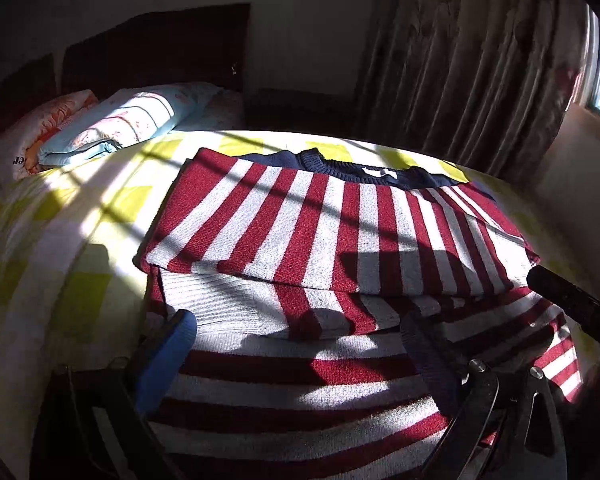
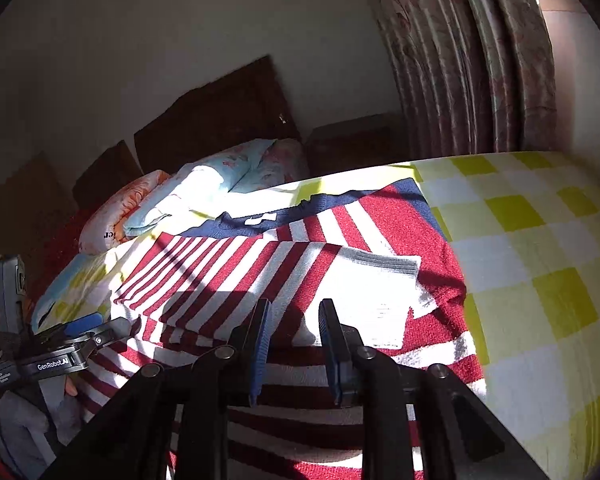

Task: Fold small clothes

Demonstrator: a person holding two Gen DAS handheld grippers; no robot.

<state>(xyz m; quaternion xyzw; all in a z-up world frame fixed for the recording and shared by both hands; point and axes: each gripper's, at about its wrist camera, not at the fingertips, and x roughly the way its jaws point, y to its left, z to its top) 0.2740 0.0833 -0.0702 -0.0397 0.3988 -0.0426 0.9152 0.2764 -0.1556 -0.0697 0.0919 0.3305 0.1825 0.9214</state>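
- One striped sweater (image 1: 332,224) lies on the bed (image 2: 540,248), red and white with a navy collar (image 1: 364,170) toward the far edge.
- Its sleeves are folded in over the body; a grey cuff (image 2: 380,262) rests on top, toward the bed's right side.
- The hem end hangs nearest the cameras, at the bed's near edge.
- Left claw (image 1: 300,356): wide, a blue finger (image 1: 168,356) on one side and a dark one on the other, sweater hem in the gap below; I cannot tell whether either touches the knit.
- Right claw (image 2: 294,352): narrow gap, blue pads (image 2: 260,356) apart, nothing pinched between them, poised over the hem.
- From the right view the left claw sits at the sweater's left edge, held by a hand (image 2: 70,386).
- Pillows (image 1: 112,120) lie at the bed's far left corner, against a dark headboard (image 2: 212,120).
- Curtains (image 1: 480,68) hang beyond the far edge.
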